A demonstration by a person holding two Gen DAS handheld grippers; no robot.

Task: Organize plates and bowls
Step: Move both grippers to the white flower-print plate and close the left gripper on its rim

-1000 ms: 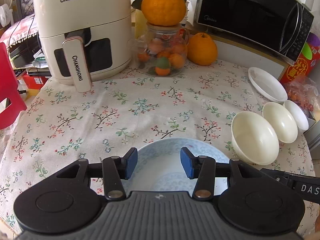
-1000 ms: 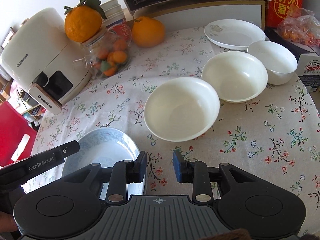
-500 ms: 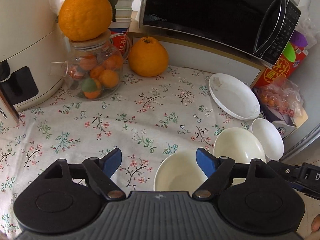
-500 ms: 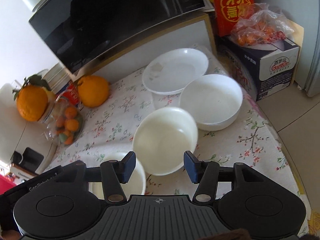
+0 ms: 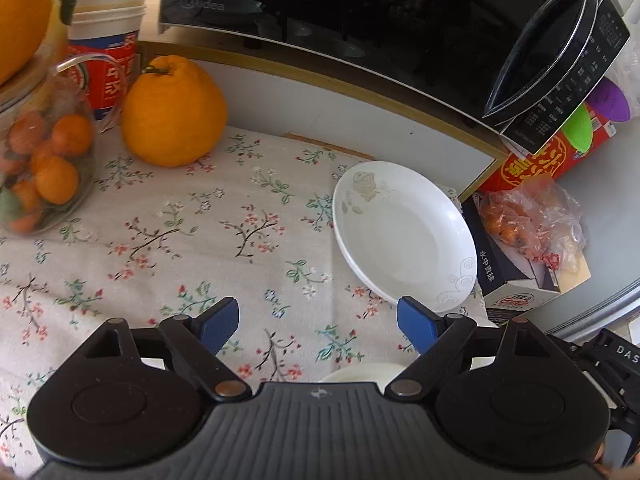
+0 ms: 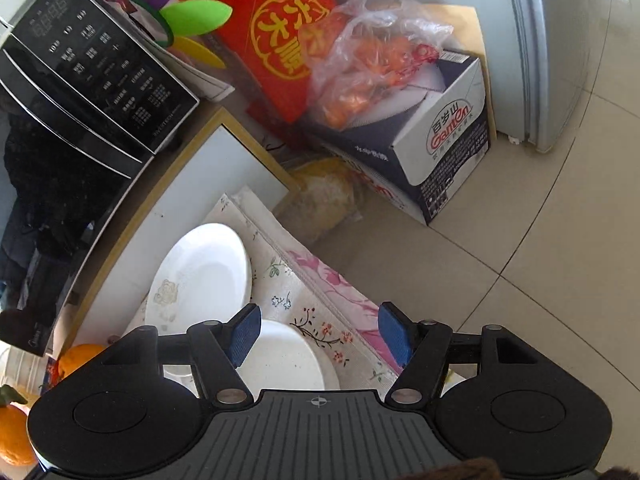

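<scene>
A white plate [image 5: 404, 236] with faint flower prints lies at the table's right end, just beyond my left gripper [image 5: 317, 326]. The left jaws are opening, with only tablecloth between them. The cream rim of a bowl [image 5: 360, 372] peeks out under the left gripper's body. In the right wrist view the same white plate [image 6: 200, 276] is up and to the left of my right gripper [image 6: 319, 336]. Its jaws are also opening, above a white bowl [image 6: 280, 356] near the table's corner, and they hold nothing. The other bowls are hidden.
A black microwave [image 5: 360, 20] on a shelf stands behind the plate. At the left are a large orange [image 5: 174, 112] and a glass jar of small oranges [image 5: 40, 160]. Past the table edge [image 6: 340, 292] are tiled floor, a carton [image 6: 440, 140] with a bag of fruit, and a red box [image 6: 280, 32].
Both grippers have swung right, away from the blue plate and the row of cream bowls, toward the white plate at the table's right end. Both pairs of jaws have widened.
</scene>
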